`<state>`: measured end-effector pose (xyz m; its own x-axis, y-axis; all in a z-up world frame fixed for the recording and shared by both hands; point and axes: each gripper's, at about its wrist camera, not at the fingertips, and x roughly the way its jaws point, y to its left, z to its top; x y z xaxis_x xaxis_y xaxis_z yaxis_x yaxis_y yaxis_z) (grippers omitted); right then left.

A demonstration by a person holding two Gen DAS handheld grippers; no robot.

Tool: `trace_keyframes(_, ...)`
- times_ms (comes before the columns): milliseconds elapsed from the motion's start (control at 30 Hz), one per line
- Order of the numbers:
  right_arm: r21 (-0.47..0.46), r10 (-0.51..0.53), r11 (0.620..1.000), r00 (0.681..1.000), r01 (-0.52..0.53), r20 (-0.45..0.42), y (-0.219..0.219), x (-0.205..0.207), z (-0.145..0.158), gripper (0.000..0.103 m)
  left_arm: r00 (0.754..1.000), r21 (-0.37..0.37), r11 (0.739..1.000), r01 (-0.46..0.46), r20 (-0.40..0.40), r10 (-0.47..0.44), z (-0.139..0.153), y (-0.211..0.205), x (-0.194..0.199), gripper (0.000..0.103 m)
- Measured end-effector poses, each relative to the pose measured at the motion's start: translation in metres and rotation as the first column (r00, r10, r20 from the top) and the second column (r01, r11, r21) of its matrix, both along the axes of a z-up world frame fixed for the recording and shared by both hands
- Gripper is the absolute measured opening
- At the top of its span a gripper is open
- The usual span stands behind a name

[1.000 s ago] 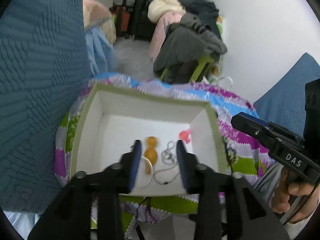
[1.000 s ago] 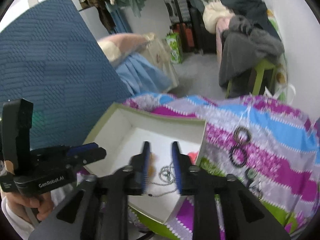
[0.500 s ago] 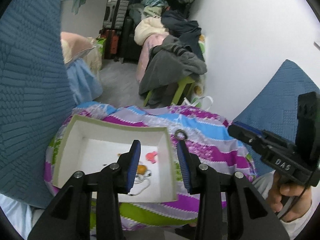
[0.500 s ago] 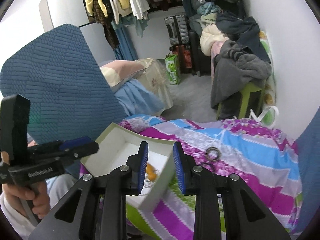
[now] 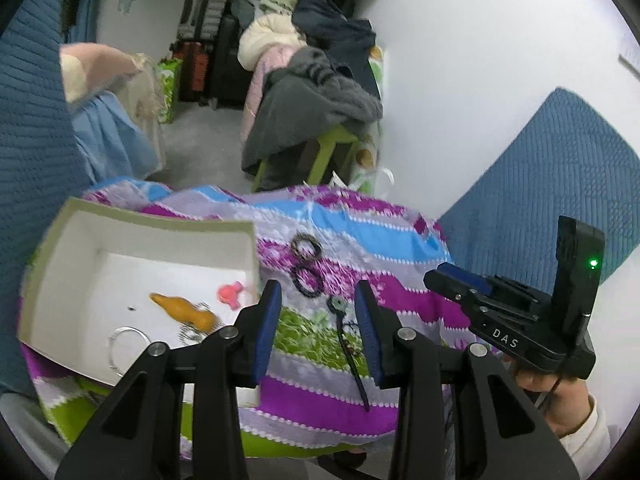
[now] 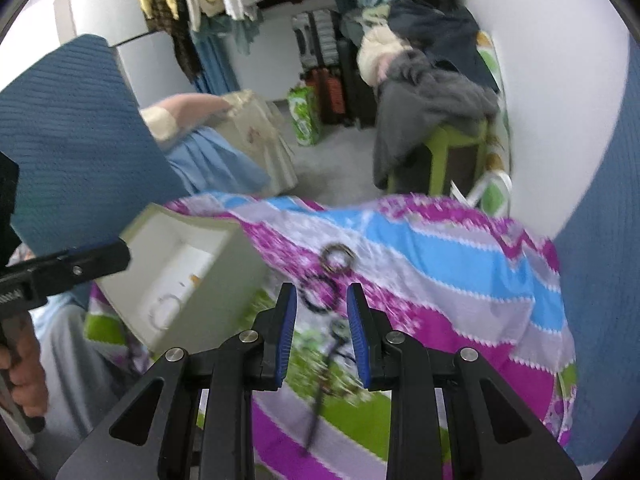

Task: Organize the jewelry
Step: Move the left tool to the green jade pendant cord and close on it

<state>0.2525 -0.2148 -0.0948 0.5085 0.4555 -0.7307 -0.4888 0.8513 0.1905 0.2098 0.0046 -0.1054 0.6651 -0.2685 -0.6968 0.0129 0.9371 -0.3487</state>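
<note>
Striped cloth [image 5: 360, 236] is soft and bumpy, so both tongs [image 5: 318, 320] [image 6: 322, 322], parted and empty, might pinch cloth along with the dark rings [image 5: 307, 279].

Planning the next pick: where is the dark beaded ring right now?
The dark beaded ring lies on the striped cloth, right of the box, just below the brownish ring.

Each black hand-held gripper [image 5: 318, 306] has blue finger pads [image 5: 269, 320], silver screws [image 5: 405, 334]; one reads "DAS", with a green light [image 5: 594, 263]; white sleeve [image 5: 584, 426].
</note>
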Motion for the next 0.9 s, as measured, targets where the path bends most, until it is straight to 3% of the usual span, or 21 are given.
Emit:
trace_keyframes(167,-0.010,-0.016,1.000,0.997,0.015,-0.081,-0.022,0.003,-0.043,0.024,0.996,-0.029,0.999,0.018,-0.082,-0.021,-0.033,-0.020,0.015,0.039)
trace_keyframes(400,-0.029,0.045,0.998,0.982,-0.051,-0.181,-0.019,0.009,-0.094,0.022,0.982,-0.013,0.998,0.056,-0.180,-0.058,-0.076,-0.047,0.038,0.038)
trace_keyframes(567,-0.033,0.058,0.997,0.976,-0.066,-0.210,-0.017,0.024,-0.111,0.011,0.971,-0.011,0.997,0.073,-0.230,-0.073,-0.105,-0.058,0.057,0.037)
trace_keyframes(900,-0.053,0.087,0.993,0.963,-0.104,-0.255,-0.006,0.036,-0.133,0.011,0.954,0.111,0.983,0.147,-0.278,-0.111,-0.140,-0.077,0.076,0.034)
